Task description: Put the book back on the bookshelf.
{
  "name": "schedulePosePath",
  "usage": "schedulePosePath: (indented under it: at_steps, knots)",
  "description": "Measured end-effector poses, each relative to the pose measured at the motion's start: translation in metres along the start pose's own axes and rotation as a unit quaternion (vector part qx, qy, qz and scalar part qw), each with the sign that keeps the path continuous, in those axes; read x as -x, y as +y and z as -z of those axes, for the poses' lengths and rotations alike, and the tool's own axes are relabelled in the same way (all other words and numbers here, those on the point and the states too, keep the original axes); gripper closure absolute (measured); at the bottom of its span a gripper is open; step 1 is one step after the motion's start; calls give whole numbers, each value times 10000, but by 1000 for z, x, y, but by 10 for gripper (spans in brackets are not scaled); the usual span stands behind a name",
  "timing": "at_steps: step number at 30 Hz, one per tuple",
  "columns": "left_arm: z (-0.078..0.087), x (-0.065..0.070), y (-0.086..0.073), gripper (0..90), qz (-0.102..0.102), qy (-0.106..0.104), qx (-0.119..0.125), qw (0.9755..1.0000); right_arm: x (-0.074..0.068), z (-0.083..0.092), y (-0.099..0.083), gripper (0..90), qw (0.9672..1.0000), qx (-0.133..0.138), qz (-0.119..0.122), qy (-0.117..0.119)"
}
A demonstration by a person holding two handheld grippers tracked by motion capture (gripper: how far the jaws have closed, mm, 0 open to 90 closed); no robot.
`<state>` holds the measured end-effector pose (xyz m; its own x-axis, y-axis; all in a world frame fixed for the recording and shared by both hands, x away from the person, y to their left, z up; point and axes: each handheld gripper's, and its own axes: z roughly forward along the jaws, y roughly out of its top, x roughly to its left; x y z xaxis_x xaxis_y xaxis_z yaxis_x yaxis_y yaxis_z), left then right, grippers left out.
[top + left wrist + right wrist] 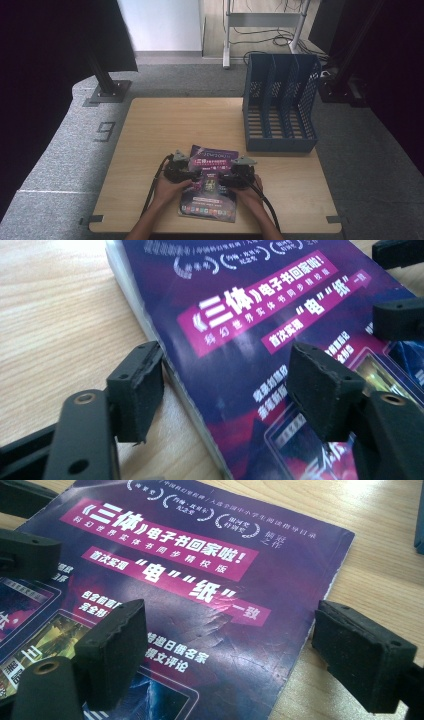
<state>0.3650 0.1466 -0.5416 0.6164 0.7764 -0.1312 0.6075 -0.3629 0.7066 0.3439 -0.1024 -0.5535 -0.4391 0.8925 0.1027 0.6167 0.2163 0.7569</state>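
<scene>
High view: a purple book lies flat on the wooden table, near the front edge and about midway between the left and right edges. A blue file rack stands at the back right corner, well apart from the book. Two hands come in from the front edge; the left gripper sits at the book's left side and the right gripper at its right side, both over the cover. Jaw state cannot be told from here. Left gripper view: the jaws stand wide apart. One pad is down at the book's spine edge, on the bare table side, touching or just beside the page block; the other is over the printed cover. The right gripper's black jaws show at the upper right. Right gripper view: the jaws are wide, gripping nothing. One pad is over the cover, the other beyond the book's edge, above bare wood. Cover creased near the middle.
</scene>
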Motion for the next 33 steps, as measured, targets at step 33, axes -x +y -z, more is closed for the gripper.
schedulePosePath:
  at_steps: [33]
  knots:
    - [20,5,6,424,177,-762,579,9953,-1,1,-1,150,10000,21,11,-34]
